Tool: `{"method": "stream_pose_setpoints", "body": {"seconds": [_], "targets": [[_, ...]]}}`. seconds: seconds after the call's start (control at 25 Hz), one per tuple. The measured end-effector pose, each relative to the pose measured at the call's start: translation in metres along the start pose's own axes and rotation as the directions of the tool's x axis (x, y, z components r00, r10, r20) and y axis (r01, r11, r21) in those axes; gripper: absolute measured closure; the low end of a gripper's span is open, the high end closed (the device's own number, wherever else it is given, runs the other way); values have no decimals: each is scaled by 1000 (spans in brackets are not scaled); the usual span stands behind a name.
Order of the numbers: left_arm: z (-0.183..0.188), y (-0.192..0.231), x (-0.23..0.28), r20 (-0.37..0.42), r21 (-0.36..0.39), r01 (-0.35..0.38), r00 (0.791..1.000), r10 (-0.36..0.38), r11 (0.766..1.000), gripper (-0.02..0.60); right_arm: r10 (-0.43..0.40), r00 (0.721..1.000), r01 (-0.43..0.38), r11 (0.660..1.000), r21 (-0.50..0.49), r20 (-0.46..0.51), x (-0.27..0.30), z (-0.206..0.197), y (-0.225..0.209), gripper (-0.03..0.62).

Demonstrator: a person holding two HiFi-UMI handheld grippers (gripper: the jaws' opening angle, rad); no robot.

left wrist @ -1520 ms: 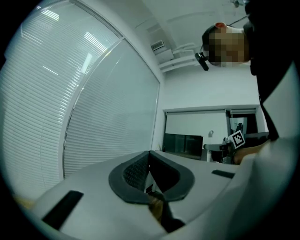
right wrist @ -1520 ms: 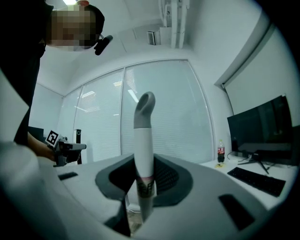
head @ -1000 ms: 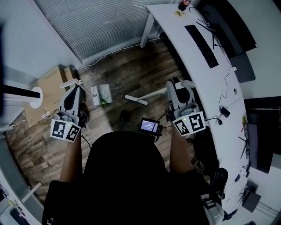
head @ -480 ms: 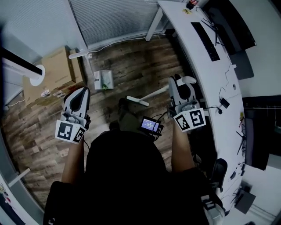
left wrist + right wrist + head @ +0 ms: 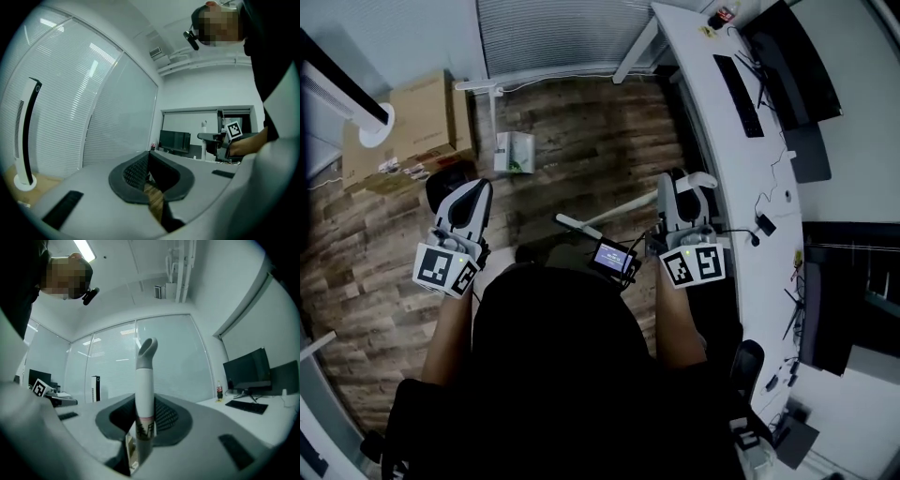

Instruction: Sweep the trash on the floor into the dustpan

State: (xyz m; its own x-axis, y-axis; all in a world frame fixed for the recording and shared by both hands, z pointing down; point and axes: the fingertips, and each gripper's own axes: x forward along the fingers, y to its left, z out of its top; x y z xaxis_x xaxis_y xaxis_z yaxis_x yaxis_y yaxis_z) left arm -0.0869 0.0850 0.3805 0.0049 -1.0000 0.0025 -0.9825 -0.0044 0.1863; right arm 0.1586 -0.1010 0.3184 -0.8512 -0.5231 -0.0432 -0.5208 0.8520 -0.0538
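**Head view.** The right gripper (image 5: 678, 192) is being held just beside the table (image 5: 698, 103), with its fingers clenched on the broom handle (image 5: 572, 225). The handle is being slanted floorward, away from the table. The left gripper (image 5: 467, 202) is being carried farther from the table. The trash, a green-and-white packet (image 5: 514, 152), is lying on the floor well apart from the table, near a cardboard box (image 5: 417, 117). The box's contents are hidden, and no dustpan can be identified.

**Left gripper view.** The left gripper (image 5: 150, 173) is being kept closed on nothing.

**Right gripper view.** The handle (image 5: 144, 394) is being gripped by the right gripper (image 5: 145, 416) below its grey loop.

For a clean sweep, the bristles are best set down beyond the packet and drawn in low, short strokes.
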Motion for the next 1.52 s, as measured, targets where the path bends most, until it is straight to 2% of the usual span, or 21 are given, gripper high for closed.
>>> {"method": "stream_pose_setpoints", "body": {"seconds": [0.12,0.2,0.6,0.88,1.12,1.36,1.52], "targets": [[1,-5,-3,0,3,-10,1000,10,1000,586,35,999,-35,999,11,-22,-2,-11,4,510],[-2,-12,-1,-9,-8,9,1000,-9,1000,586,37,999,-37,999,15,-15,-6,-13,1,510],[-17,-75,26,-29,-17,9,1000,-9,1000,586,58,998,-57,998,41,-28,-43,-24,-41,508],[-22,-118,41,-37,21,12,999,-11,1000,586,100,994,-100,995,20,-32,-64,-26,-63,508],[-30,-142,46,-51,31,13,999,-12,999,587,79,996,-78,997,20,-39,-77,-34,-82,508],[-43,-155,44,-72,27,21,997,-19,999,586,87,995,-85,996,27,-58,-88,-44,-84,508],[-56,-153,41,-79,39,-11,997,14,999,586,99,993,-97,995,33,-71,-93,-49,-81,508]]}}
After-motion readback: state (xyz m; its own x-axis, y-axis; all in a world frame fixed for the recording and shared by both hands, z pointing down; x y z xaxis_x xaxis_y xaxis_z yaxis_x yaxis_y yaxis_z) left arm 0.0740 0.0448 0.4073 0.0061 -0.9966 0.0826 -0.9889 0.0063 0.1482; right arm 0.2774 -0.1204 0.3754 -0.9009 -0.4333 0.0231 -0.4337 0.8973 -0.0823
